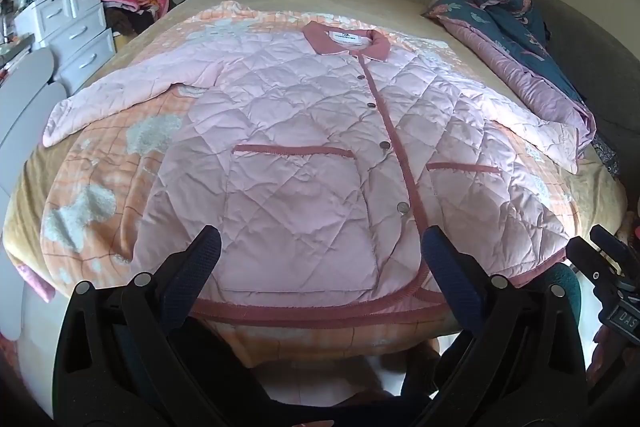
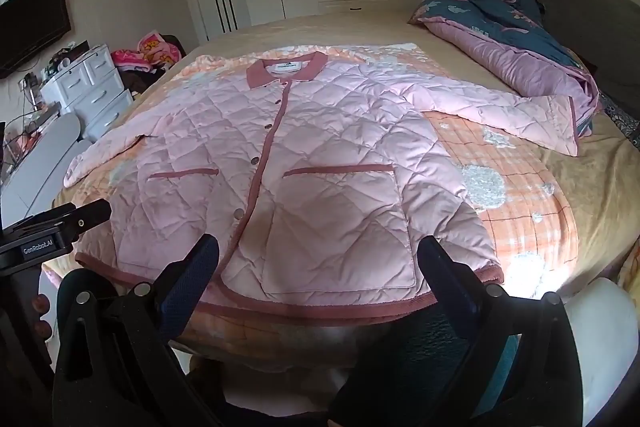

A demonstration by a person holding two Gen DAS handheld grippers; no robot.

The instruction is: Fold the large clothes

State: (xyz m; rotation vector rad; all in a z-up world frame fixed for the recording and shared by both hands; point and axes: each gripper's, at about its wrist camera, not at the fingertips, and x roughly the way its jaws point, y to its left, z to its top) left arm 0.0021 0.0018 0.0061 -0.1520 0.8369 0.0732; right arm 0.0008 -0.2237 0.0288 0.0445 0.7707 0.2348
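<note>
Jacket (image 1: 304, 155) flat on bed (image 1: 420, 3); quilt (image 1: 520, 39) right.

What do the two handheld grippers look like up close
Both the left gripper and right gripper share one build: black plastic bodies, silver round rivets, two fingers faced with dark blue textured pads.

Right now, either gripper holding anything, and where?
Nothing held. Left gripper and right gripper are both open above the jacket hem.
</note>
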